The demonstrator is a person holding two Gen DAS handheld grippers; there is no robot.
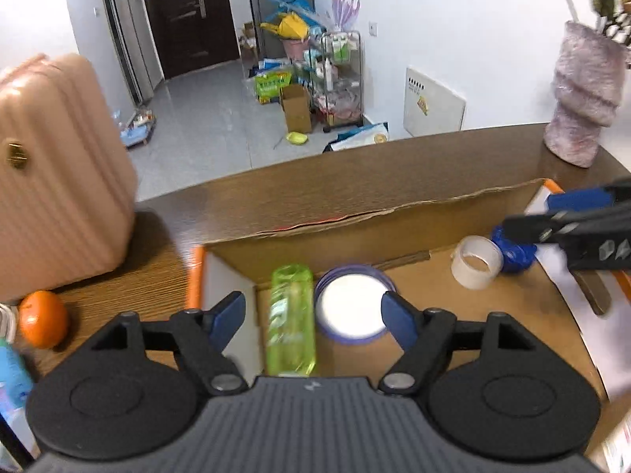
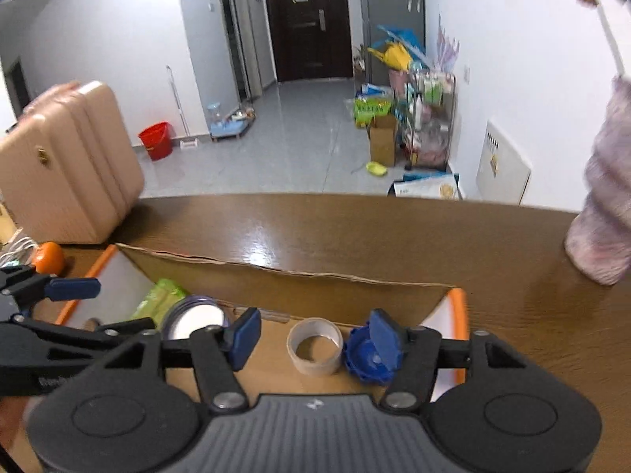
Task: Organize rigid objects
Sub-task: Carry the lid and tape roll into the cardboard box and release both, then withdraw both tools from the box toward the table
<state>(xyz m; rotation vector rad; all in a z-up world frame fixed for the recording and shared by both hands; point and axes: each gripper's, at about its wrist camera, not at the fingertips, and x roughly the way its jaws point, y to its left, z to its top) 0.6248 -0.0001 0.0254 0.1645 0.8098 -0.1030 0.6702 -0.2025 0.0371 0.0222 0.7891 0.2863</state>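
Cardboard walls frame the scene as two handheld grippers hover over a shallow brown cardboard box (image 1: pixel 414 213) with orange-edged flaps, set on a dark wood-grain table (image 2: pixel 355 232). The left gripper (image 1: pixel 313 317) hangs above the box's left end with its blue-padded fingers (image 1: pixel 226 317) spread wide and holding nothing; directly below and between them lie a translucent green plastic bottle (image 1: pixel 291 321) on its side and, touching it on the right, a round white-topped tin with a purple rim (image 1: pixel 353 309). The right gripper (image 2: pixel 315 339) is likewise spread apart and empty over the box's right end. Just ahead of it, between its fingers, a roll of clear tape (image 2: pixel 315 345) stands on the box floor, with a blue ridged plastic cap (image 2: pixel 368 358) touching it beside the right finger. Off to the left gripper's left, outside the box, an orange fruit (image 1: pixel 41 319) sits on the table near a ribbed pink hard-shell suitcase (image 1: pixel 59 181). Far to the right gripper's right, a pale pink textured vase (image 2: pixel 603 213) stands on the table near its far edge.
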